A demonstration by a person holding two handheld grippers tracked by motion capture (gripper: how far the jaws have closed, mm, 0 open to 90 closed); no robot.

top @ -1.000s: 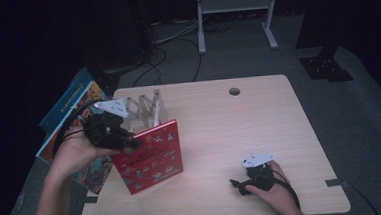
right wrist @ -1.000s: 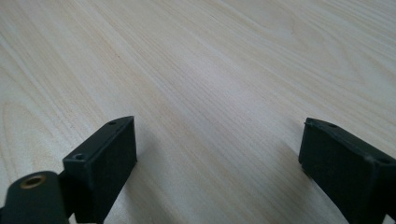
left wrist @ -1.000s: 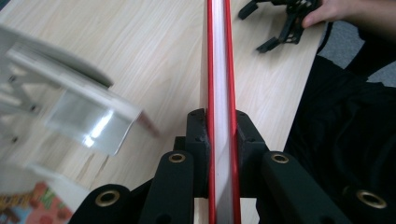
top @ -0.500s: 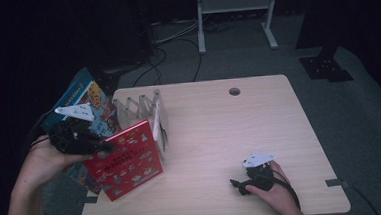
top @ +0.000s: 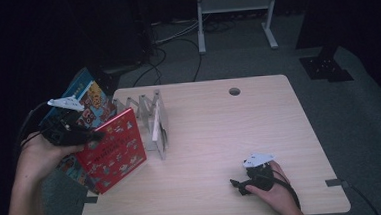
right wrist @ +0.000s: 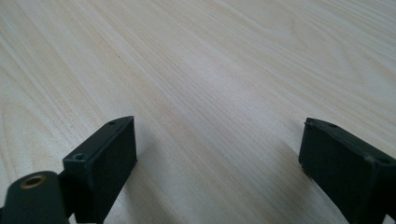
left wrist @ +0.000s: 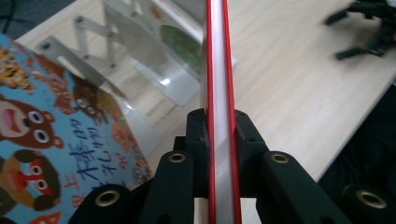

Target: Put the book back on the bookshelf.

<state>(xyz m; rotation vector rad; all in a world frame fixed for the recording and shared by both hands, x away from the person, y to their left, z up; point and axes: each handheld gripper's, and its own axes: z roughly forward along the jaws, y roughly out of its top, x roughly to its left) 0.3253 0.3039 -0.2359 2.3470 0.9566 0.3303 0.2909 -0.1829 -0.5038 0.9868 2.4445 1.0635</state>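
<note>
A light wooden table (top: 220, 135) carries a folding metal book rack (top: 151, 117) near its left edge. The right gripper (top: 241, 185) rests near the front edge, and a small dark round spot (top: 234, 91), possibly a cable hole, sits at the back.

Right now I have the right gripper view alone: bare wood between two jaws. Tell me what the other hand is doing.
Observer: The left hand-held gripper is shut on a red book, lifted at the table's left edge.
Operator: Give me what's next to it.
Observer: A folding metal book rack stands on the table, just right of the book.
Operator: Report anything behind.
Observer: A blue picture book with cartoon bears lies left of the rack.
</note>
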